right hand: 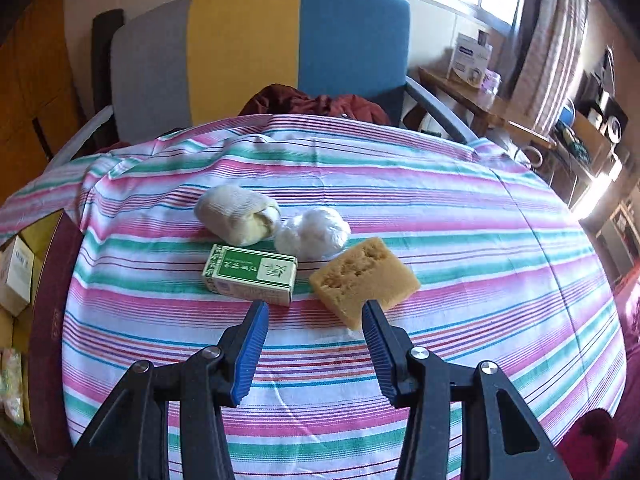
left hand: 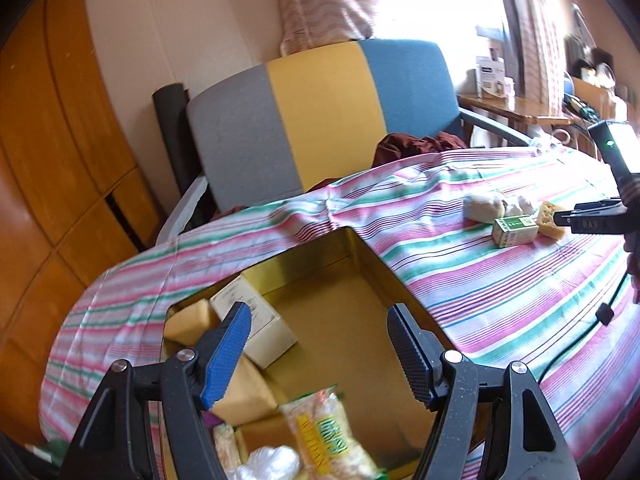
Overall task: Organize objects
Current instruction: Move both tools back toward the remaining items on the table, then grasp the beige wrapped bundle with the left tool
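My left gripper (left hand: pixel 319 312) hangs open and empty over an open gold tin box (left hand: pixel 320 258). In the box lie a white carton (left hand: pixel 256 322), tan blocks (left hand: pixel 188 320) and snack packets (left hand: pixel 332 440). On the striped cloth, my right gripper (right hand: pixel 316 308) stands open with nothing between its fingers. Just beyond its tips lie a green and white box (right hand: pixel 251 273) and a yellow sponge (right hand: pixel 362 276). Behind them sit a rolled beige sock (right hand: pixel 236 220) and a white crumpled bag (right hand: pixel 312 232). The right gripper also shows at the right edge (left hand: pixel 592 220) in the left wrist view.
A striped cloth (right hand: pixel 440 216) covers the round table. Behind it stands a grey, yellow and blue armchair (right hand: pixel 256 44) with a dark red garment (right hand: pixel 312 104) on its seat. A wooden side table (right hand: pixel 472 96) with boxes is at the right. The tin box edge (right hand: pixel 52 300) shows at left.
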Available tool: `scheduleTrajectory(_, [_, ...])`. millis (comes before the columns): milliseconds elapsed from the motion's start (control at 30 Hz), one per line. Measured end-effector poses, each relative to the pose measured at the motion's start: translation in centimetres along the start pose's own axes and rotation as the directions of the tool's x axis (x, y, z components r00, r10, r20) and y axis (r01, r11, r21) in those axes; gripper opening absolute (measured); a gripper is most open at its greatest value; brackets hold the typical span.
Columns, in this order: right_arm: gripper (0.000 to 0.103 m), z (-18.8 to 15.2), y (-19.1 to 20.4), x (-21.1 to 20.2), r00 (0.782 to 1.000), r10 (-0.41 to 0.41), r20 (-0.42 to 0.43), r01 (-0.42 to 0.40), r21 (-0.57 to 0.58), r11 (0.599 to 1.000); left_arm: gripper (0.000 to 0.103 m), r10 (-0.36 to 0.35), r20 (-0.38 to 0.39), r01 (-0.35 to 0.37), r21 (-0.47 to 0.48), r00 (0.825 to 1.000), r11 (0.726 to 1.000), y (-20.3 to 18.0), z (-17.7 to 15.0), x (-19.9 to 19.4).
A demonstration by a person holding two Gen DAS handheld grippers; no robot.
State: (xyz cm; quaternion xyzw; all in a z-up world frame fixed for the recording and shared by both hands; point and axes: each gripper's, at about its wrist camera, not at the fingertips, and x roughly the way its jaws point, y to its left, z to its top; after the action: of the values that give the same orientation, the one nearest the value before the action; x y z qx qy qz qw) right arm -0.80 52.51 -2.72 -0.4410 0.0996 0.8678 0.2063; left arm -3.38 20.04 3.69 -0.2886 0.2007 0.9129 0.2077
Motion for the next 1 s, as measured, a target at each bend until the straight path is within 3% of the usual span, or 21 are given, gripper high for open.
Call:
scheduleTrajectory(700, [0.049,-0.2,-3.6,0.6,0.998,0.017,-0.060,-0.007,0.171,0.985,0.072,-0.095,-0.037,0.098,0.100,0.995,0.990,-6.2,3.2,3.1])
scheduleTrajectory(800, [0.049,-0.3,-4.3,0.8,0.997,0.017,-0.074,-0.001,0.208,0.978,0.072,-0.155,-0.084,0.160,0.059,0.984,0.985,-6.8,4.1,4.4])
scheduleTrajectory(1000, [0.049,-0.3,-5.3,0.7,0.997,0.017,-0.081,0.004,0.257,0.966,0.072,-0.283,-0.153,0.278,-0.057,0.947,0.959,-8.1,6.5,7.5])
